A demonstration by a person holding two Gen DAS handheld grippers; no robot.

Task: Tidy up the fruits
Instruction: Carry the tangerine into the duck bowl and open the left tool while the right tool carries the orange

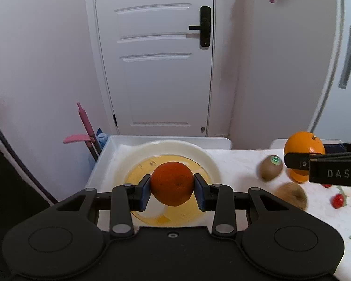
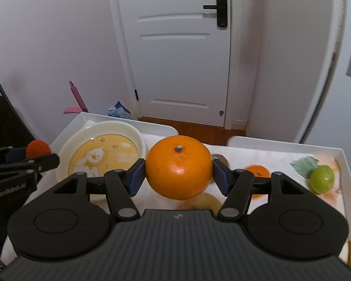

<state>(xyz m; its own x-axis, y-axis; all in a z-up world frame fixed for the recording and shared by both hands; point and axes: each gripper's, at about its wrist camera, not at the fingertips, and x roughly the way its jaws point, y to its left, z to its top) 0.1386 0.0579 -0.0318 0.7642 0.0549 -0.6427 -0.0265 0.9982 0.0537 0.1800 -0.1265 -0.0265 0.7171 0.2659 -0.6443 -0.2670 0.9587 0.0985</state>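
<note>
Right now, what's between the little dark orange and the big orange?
In the left wrist view, a kiwi with a sticker lies between the little dark orange and the big orange, low on the tablecloth.

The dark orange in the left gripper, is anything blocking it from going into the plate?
Nothing visible blocks it. The dark orange, clamped in the left gripper, hangs right above the plate, whose yellow middle is bare; the two kiwis lie off to the right.
</note>
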